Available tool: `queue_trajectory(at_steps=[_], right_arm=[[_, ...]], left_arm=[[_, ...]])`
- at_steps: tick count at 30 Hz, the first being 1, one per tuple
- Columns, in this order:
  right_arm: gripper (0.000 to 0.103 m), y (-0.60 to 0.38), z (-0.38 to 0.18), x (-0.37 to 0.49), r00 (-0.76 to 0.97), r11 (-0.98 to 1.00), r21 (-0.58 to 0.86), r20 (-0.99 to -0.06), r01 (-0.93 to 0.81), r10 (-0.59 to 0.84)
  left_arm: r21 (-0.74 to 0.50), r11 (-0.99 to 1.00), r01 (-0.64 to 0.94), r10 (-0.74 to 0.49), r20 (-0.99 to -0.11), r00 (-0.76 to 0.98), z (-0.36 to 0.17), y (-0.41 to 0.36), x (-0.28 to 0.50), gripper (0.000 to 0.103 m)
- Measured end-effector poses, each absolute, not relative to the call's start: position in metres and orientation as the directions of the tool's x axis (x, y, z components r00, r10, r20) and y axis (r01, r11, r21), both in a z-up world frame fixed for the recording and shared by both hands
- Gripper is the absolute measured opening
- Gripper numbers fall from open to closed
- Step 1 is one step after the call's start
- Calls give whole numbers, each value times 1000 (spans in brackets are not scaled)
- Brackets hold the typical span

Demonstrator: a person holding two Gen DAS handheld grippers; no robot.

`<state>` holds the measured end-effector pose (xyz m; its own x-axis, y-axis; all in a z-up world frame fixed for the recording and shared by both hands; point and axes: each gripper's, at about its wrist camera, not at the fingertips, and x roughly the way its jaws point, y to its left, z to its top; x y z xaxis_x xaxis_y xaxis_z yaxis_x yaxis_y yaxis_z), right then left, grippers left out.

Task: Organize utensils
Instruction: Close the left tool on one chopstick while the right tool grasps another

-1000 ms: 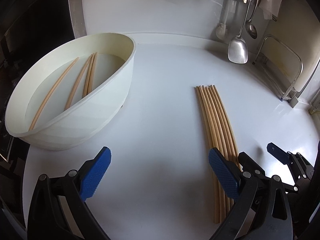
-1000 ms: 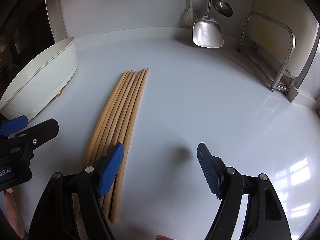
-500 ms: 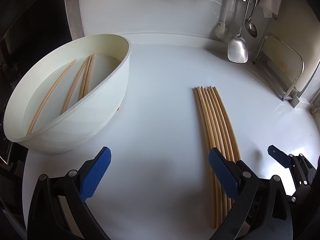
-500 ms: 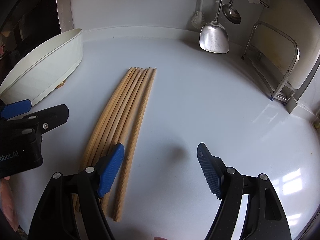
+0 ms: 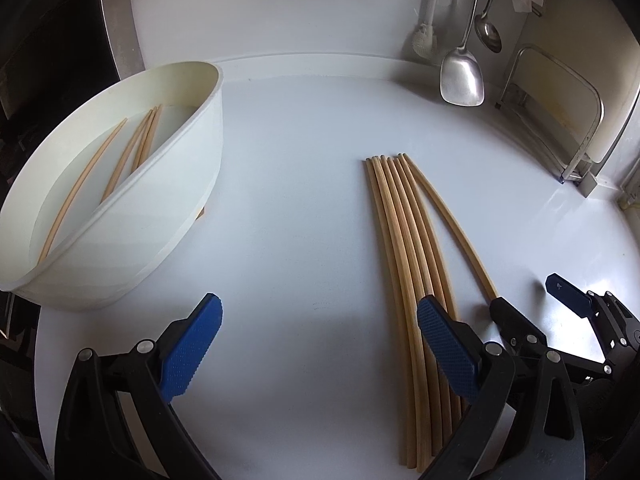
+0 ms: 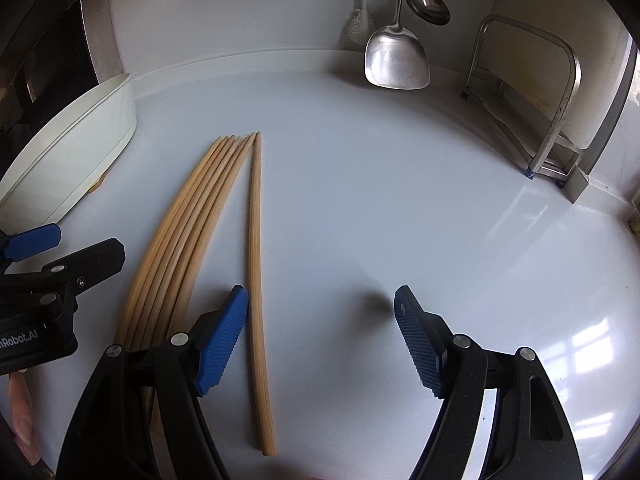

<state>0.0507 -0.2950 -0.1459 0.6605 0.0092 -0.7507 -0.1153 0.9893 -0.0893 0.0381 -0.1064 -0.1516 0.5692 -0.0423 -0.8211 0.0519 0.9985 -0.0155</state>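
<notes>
Several wooden chopsticks [image 5: 404, 264] lie in a tight bundle [image 6: 180, 248] on the white counter. One single chopstick [image 6: 256, 280] lies apart to the bundle's right, its far tip still meeting the others. My right gripper [image 6: 320, 324] is open, and this chopstick lies just inside its left pad [image 6: 224, 332] with nothing gripped. My left gripper [image 5: 320, 344] is open and empty, its right pad [image 5: 444, 344] over the bundle's near part. A white tub [image 5: 120, 240] at the left holds a few more chopsticks [image 5: 132, 156].
A steel spatula [image 6: 396, 60], a ladle [image 6: 428, 4] and a brush [image 6: 360, 26] hang on the back wall. A metal rack [image 6: 552, 120] stands at the right. A dark opening borders the counter on the left. The tub's side [image 6: 80, 148] shows at the right wrist view's left edge.
The rightmost chopstick has swung away from the bundle at its near end and now lies alone between the right gripper's fingers. Both grippers stayed open.
</notes>
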Motion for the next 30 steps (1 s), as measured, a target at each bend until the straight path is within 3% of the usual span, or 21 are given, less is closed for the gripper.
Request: queue_trajectory(at_steps=[30], right_arm=[[72,-297,-150,52,667,988,-93,-745,-125,14]], left_arm=[[5,1000,31,-13,-838,546,-170,-96,42,96]])
